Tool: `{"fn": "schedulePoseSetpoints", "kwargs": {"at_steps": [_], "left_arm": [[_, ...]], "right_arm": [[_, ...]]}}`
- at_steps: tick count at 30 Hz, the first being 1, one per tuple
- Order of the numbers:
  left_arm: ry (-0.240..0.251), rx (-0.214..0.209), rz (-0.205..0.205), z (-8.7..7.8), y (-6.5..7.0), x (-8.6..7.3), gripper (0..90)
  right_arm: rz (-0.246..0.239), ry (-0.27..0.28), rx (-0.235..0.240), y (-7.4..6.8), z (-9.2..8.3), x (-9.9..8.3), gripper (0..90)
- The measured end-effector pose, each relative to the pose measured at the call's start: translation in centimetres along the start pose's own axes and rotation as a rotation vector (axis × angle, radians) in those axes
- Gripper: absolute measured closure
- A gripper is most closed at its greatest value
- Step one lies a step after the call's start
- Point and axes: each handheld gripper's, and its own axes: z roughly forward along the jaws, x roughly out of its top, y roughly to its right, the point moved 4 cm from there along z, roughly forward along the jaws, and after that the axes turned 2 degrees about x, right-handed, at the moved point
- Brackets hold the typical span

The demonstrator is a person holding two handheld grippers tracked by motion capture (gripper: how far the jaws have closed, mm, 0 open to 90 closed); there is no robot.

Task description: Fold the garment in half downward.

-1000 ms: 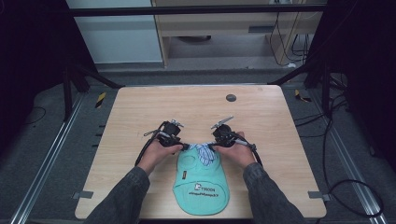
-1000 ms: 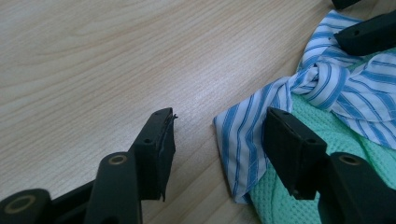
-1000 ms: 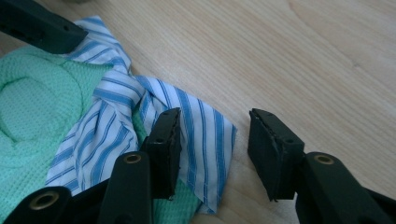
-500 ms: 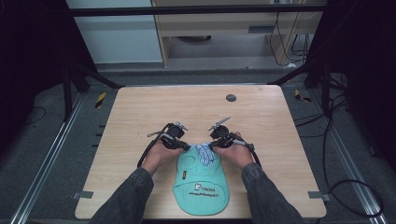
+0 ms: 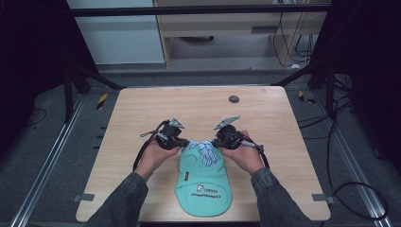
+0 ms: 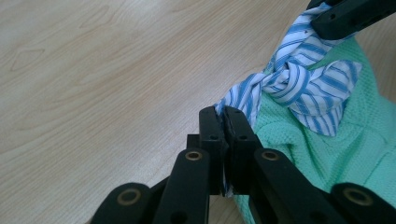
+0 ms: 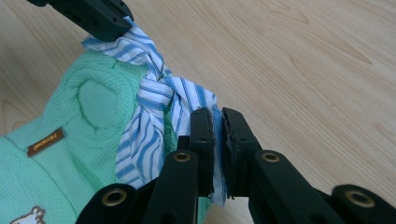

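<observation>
Down at the near edge of the wooden table (image 5: 142,109), two denim sleeves (image 5: 120,201) come in from the bottom, and between them lies a mint-green knitted garment (image 5: 203,182), printed lettering and a small picture on its near part, spreading flat toward the table's near edge. Moving up, the left hand (image 5: 153,153) and the right hand (image 5: 243,153) sit either side of the garment's far end, each wrapped around its tool. The left gripper (image 6: 223,122) has its jaws pressed together on one end of the blue-and-white striped tie (image 6: 299,81), fabric squeezed right between the black pads. The right gripper (image 7: 217,126) is doing the same on the other end, jaws nipping a thin fold of striped cloth. Between the two, the tie is knotted, the knot (image 5: 204,147) resting on the garment's far end, loose tails draping over the green knit. In the right gripper view a small brown label (image 7: 45,142) shows on the green fabric, beside a raised round patch. Beyond the grippers the table runs bare to a dark round disc (image 5: 233,99) near the far edge, right of centre.
</observation>
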Motion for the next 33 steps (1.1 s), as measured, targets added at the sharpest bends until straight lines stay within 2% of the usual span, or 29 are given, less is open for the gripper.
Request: {"fn": "schedulePoseSetpoints", "kwargs": {"at_steps": [12, 19, 27, 33], "left_arm": [[0.016, 0.009, 0.049, -1.1, 0.5, 1.5, 87.6], [0.014, 0.006, 0.054, -1.1, 0.6, 1.5, 87.5], [0.010, 0.007, 0.058, -1.3, 0.5, 1.5, 87.5], [0.026, 0.005, 0.048, -1.6, 0.3, 1.7, 87.5]], "right_arm": [[-0.048, 0.038, -0.016, 0.1, -1.9, -0.1, 83.8], [-0.073, 0.028, -0.015, 0.2, -1.9, 0.1, 83.8], [-0.082, 0.013, -0.014, 0.1, -1.9, 0.3, 83.5], [-0.089, 0.012, -0.012, 0.1, -2.1, 0.7, 83.5]]}}
